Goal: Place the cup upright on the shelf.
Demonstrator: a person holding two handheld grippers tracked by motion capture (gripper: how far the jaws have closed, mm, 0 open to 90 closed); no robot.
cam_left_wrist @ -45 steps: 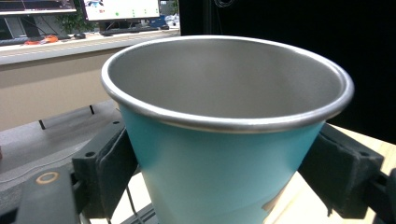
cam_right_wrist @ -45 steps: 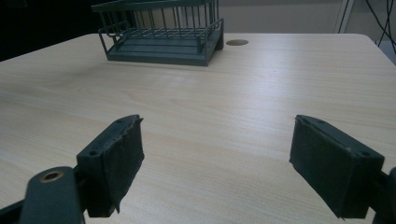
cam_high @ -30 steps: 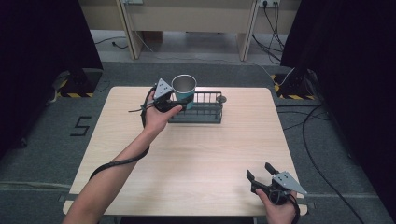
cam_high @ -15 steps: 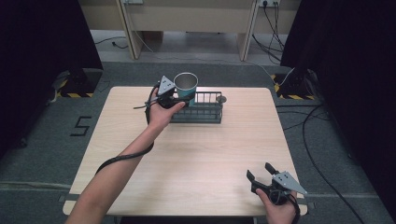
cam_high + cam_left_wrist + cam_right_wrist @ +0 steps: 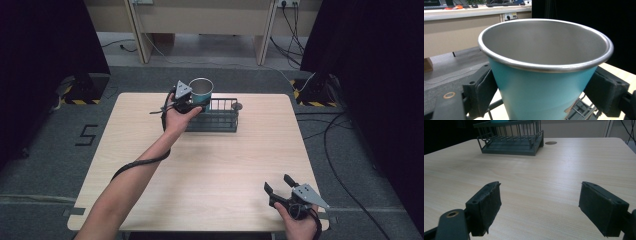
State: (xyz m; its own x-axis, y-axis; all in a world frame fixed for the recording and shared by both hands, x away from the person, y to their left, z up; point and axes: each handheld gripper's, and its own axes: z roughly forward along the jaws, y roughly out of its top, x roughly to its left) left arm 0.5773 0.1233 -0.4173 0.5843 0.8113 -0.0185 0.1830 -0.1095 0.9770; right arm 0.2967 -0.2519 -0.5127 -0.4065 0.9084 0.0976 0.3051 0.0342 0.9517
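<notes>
The left gripper (image 5: 544,92) is clamping a teal cup (image 5: 544,82) between its pads (image 5: 485,92), holding it upright over the left end of a wire rack (image 5: 212,116) at the table's far edge. The right gripper (image 5: 540,207) is hovering with jaws spread wide and holding nothing, low over the near right corner. The pale wood table (image 5: 210,170) is standing on grey carpet, with cables (image 5: 345,125) trailing beside dark curtains (image 5: 380,75)
</notes>
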